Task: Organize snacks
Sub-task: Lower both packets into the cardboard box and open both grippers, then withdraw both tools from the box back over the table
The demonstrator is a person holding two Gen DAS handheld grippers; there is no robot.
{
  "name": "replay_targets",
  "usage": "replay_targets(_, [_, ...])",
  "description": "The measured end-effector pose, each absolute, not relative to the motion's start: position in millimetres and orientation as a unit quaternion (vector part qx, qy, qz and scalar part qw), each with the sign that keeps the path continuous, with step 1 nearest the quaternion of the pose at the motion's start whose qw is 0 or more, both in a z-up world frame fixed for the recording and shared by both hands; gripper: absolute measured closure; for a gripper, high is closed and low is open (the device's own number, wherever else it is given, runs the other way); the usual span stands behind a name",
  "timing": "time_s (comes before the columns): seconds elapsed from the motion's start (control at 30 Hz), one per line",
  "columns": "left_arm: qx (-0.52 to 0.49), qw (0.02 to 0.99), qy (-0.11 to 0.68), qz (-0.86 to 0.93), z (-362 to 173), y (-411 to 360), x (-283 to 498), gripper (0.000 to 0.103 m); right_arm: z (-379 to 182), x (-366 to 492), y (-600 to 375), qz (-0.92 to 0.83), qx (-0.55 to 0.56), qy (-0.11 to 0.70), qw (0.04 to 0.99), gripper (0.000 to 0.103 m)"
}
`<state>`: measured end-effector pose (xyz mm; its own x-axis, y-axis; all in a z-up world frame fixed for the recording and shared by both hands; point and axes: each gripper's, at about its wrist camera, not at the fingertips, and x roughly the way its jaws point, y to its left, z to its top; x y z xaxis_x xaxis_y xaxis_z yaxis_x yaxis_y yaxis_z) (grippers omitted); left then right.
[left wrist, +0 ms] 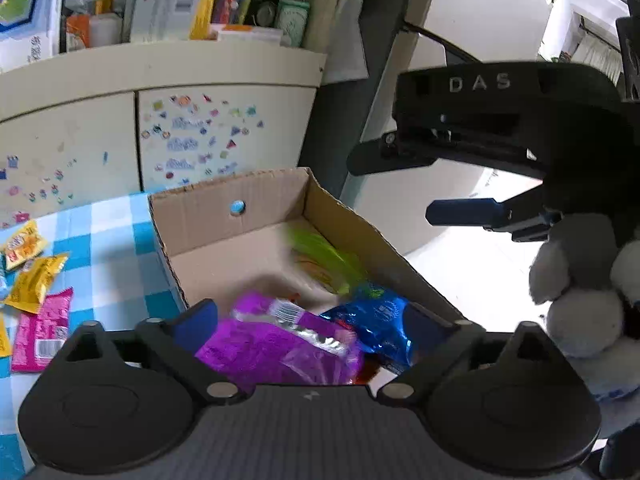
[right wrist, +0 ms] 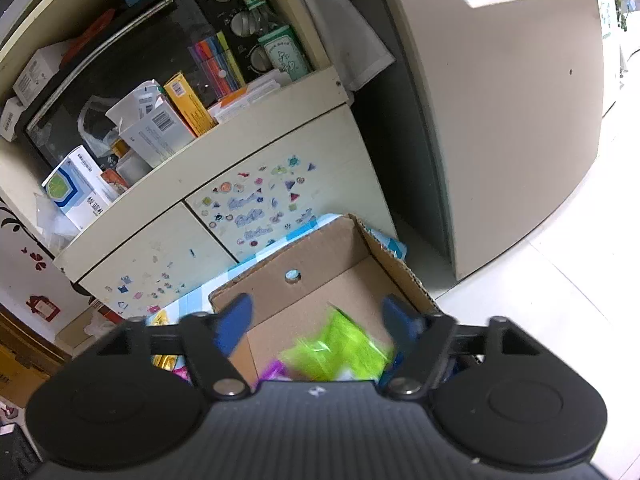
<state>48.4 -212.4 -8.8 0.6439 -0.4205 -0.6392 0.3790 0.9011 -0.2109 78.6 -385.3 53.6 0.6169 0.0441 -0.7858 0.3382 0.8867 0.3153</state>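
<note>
Left wrist view: left gripper [left wrist: 312,316] is hanging with jaws wide and empty over the box [left wrist: 240,236], where the purple pack [left wrist: 276,344], blue pack [left wrist: 380,320] and blurry green pack [right wrist: 340,344] are sitting. Right gripper [right wrist: 316,320] is gaping, empty too. I'm guessing these are light, crinkly and slippery, so I'd be pinching a sealed edge.

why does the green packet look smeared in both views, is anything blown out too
Left wrist view: the green packet in the cardboard box is streaked by motion blur, while the purple packet is fairly sharp; the floor at right is overexposed. Right wrist view: the green packet is blurred too, and fisheye bends the cabinet edges.
</note>
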Motion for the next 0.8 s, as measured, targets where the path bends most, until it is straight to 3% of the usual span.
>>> replay_targets(0.5, [-0.031,0.913,0.37,-0.169,9,-178,42,0.0,54,87,-367,-0.031,0.215,0.42,0.881,0.027])
replay_targets(0.8, [-0.031,0.92,0.376,-0.104,31,-113,44,0.0,54,93,-345,0.009,0.195,0.422,0.885,0.026])
